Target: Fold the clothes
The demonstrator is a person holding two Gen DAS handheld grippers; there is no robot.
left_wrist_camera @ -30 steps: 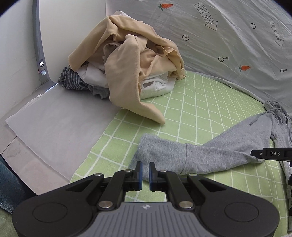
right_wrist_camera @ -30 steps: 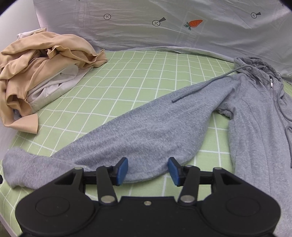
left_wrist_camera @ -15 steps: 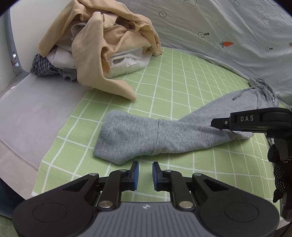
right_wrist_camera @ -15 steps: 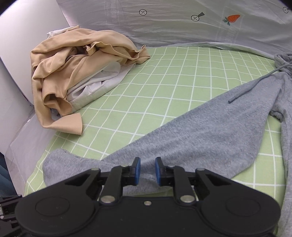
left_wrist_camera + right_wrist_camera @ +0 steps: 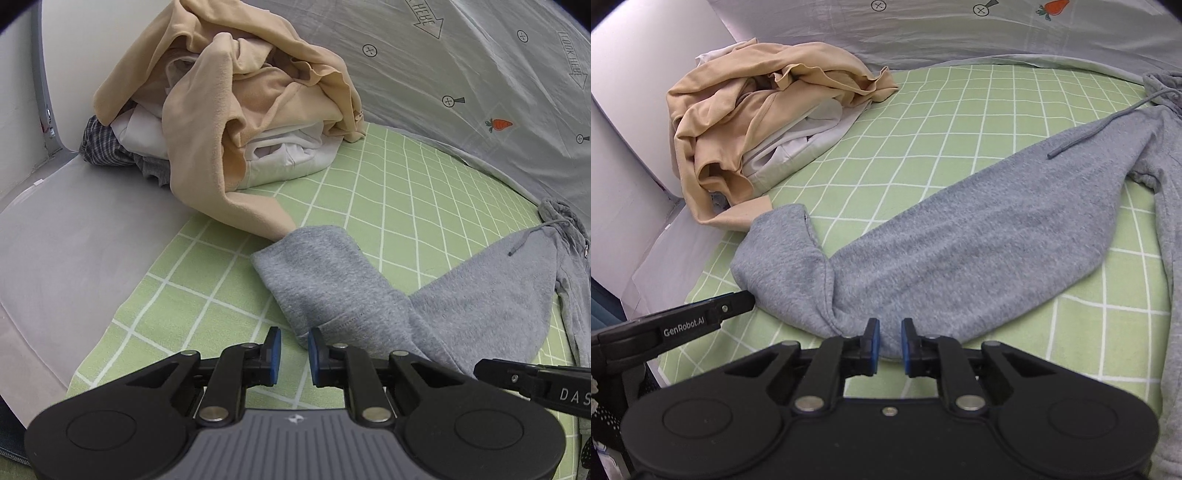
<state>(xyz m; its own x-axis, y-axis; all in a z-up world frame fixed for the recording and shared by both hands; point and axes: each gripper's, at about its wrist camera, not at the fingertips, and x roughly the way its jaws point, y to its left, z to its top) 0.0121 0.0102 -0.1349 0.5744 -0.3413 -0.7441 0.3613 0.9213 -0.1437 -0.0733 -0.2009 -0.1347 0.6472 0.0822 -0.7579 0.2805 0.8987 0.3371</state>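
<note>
left gripper (image 5: 294, 349): clamped on hoodie (image 5: 461, 295) cuff edge | right gripper (image 5: 888, 345): clamped on sleeve hem | clothes pile (image 5: 240, 110): beyond left gripper

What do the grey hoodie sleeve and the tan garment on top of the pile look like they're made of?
Grey hoodie sleeve: looks like heathered cotton-blend sweatshirt knit, matte, with a speckled surface and a stitched cuff seam. Tan garment: probably soft fleece or brushed knit; it has a fuzzy nap, no sheen and thick rounded folds. The fibre of either cannot be confirmed by look alone.
</note>
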